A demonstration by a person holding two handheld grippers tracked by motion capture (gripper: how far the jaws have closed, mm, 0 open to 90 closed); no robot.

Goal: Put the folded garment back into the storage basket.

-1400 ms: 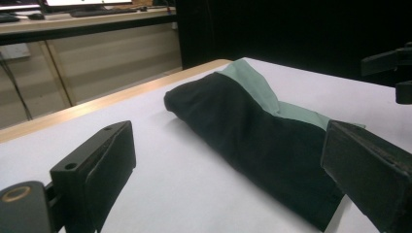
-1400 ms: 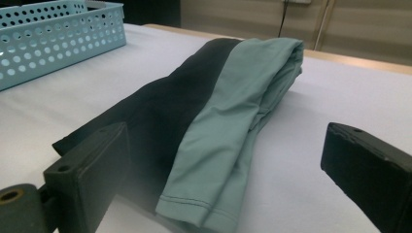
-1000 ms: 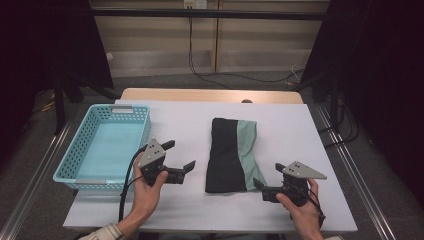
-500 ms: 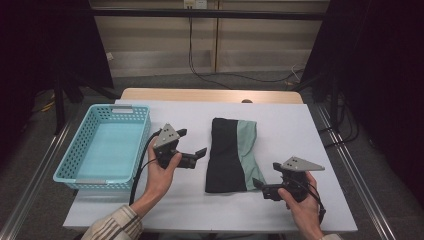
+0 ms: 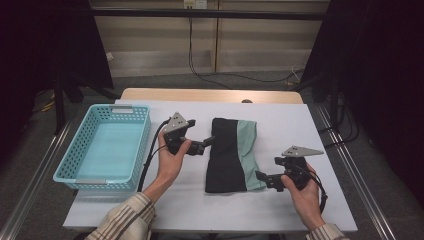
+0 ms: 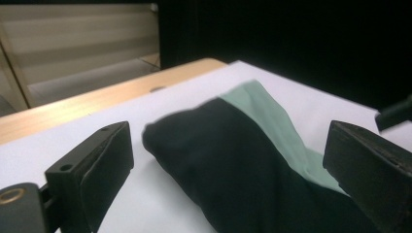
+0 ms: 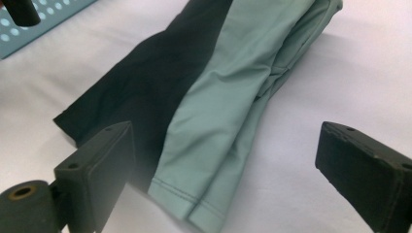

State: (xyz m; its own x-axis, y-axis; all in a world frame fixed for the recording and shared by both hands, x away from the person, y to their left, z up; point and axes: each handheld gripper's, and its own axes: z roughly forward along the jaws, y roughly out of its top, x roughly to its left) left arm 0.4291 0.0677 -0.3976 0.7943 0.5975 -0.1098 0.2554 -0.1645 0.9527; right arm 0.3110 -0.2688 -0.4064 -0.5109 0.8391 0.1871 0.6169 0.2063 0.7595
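Now both the left claw point(image 5: 209, 143) and right claw point(image 5: 263, 177) gape wide beside the folded garment point(image 5: 231, 155).

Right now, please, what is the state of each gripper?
Left gripper: open, holding nothing, jaws at the far end of the folded garment.
Right gripper: open, holding nothing, jaws at the garment's near end.

Turquoise basket point(image 5: 102, 150) on your left of white counter point(image 5: 300, 125), upright, perforated walls, metal handle plates at near and far rims. Wooden strip point(image 5: 210, 95) along counter's far edge. Behind it, grey floor, cables point(image 5: 235, 76) trailing across. Dark curtains both sides. Basket corner point(image 7: 43, 22) peeks into right gripper view.
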